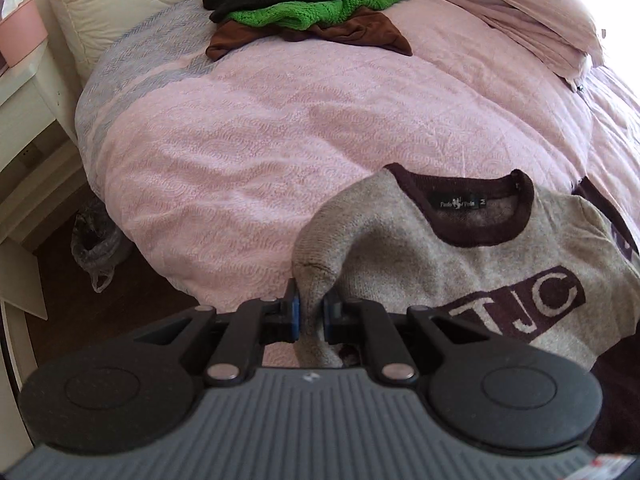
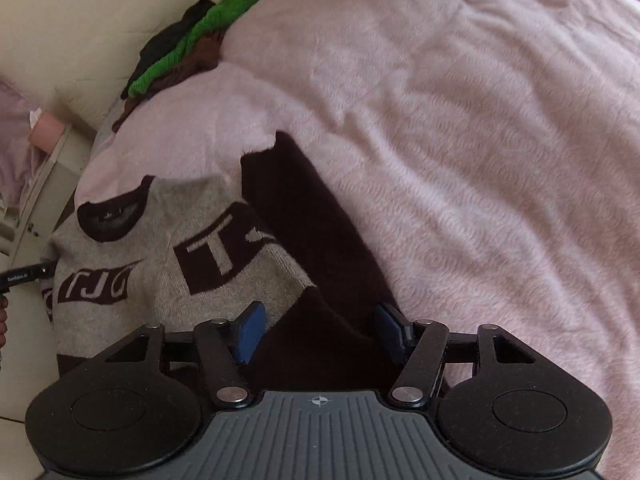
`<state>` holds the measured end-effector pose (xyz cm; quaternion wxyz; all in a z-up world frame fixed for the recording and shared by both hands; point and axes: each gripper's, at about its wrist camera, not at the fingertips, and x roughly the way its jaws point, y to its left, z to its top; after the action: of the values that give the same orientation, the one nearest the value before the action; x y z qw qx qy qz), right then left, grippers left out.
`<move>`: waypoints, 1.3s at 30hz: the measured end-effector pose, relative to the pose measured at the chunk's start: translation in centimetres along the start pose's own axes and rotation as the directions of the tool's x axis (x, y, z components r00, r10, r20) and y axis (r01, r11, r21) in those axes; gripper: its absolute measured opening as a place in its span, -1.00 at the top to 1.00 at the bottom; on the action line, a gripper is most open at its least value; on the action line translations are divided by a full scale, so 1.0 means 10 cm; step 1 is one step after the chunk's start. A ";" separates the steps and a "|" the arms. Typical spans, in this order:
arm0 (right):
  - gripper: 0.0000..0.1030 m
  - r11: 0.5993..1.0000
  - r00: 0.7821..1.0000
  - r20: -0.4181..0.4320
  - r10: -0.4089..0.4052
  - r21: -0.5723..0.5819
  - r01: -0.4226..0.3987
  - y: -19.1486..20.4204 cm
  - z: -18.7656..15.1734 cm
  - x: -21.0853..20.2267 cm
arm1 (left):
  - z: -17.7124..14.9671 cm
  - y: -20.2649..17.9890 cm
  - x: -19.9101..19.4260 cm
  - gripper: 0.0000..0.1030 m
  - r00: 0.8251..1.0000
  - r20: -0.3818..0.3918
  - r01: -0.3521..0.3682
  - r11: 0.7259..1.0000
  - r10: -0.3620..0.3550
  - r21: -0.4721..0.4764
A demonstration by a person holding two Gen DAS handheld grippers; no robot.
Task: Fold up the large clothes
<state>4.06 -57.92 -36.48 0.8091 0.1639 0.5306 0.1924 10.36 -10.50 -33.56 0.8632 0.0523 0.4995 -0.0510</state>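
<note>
A grey knit sweater [image 1: 460, 264] with a dark maroon collar and "TJC" lettering lies on the pink bedspread [image 1: 280, 140]. My left gripper [image 1: 311, 314] is shut on a pinched-up fold of grey fabric at the sweater's shoulder. In the right wrist view the same sweater [image 2: 132, 240] lies at the left, with its dark maroon sleeve [image 2: 304, 240] stretched up and across the bed. My right gripper [image 2: 320, 332] stands open right above the sleeve's lower part, blue pads on either side of the dark fabric, not pressing it.
A pile of black, green and brown clothes [image 1: 304, 8] sits at the head of the bed near a cream pillow [image 1: 120, 12]. A white nightstand with a pink tissue box [image 1: 22, 36] stands left. A plastic bag [image 1: 94, 244] lies on the dark floor.
</note>
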 end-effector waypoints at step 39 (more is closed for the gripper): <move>1.00 0.726 0.001 0.799 -0.602 0.547 0.417 3.92 -2.17 -4.62 | 1.78 -0.62 -3.45 0.83 0.364 0.393 0.334 0.512 -0.845 0.792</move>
<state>-38.06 -44.85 10.36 0.9482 0.1018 -0.0438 -0.2976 7.69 -17.89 4.92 0.8309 0.0942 0.0307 -0.5475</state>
